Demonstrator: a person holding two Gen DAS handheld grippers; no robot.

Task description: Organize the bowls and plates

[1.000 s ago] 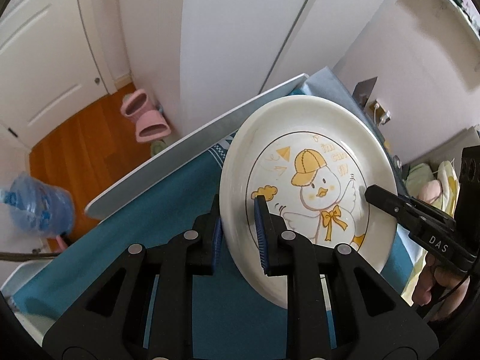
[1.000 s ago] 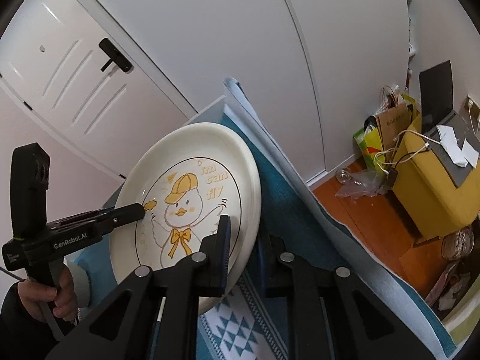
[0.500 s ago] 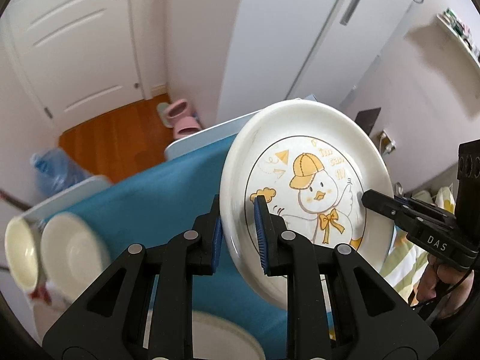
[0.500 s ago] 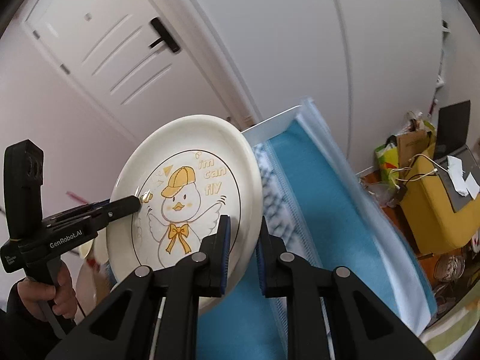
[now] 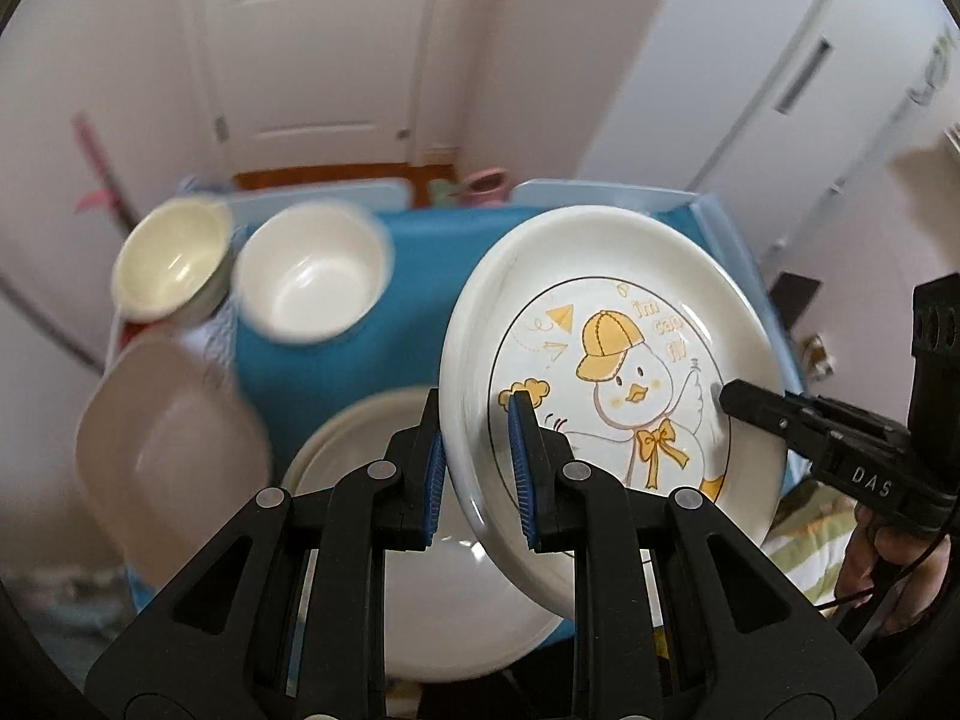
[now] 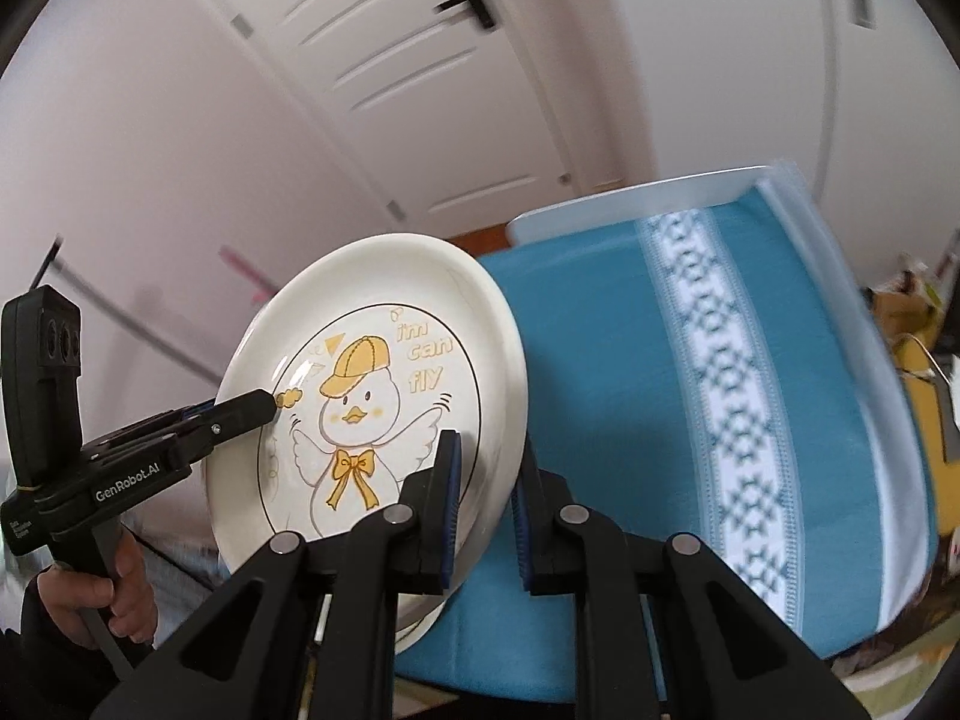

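A white plate with a yellow-capped duck drawing [image 5: 612, 372] is held tilted in the air by both grippers. My left gripper [image 5: 477, 468] is shut on its left rim; it also shows in the right wrist view [image 6: 264, 405]. My right gripper [image 6: 486, 510] is shut on the plate [image 6: 372, 396] at the opposite rim; it also shows in the left wrist view [image 5: 738, 399]. Below lie a large white plate [image 5: 432, 612], two white bowls [image 5: 312, 282] [image 5: 171, 264] and a beige squarish dish [image 5: 162, 450].
A table with a blue cloth [image 6: 630, 372] carrying a white patterned stripe [image 6: 720, 372] lies under the plate. A white door [image 5: 324, 48] and white cabinets stand behind it. Wooden floor and pink slippers [image 5: 480, 183] lie beyond the far edge.
Both grippers have tipped downward with the duck plate in their grip. The bowls, the squarish dish and the large plate on the table have come into the left wrist view.
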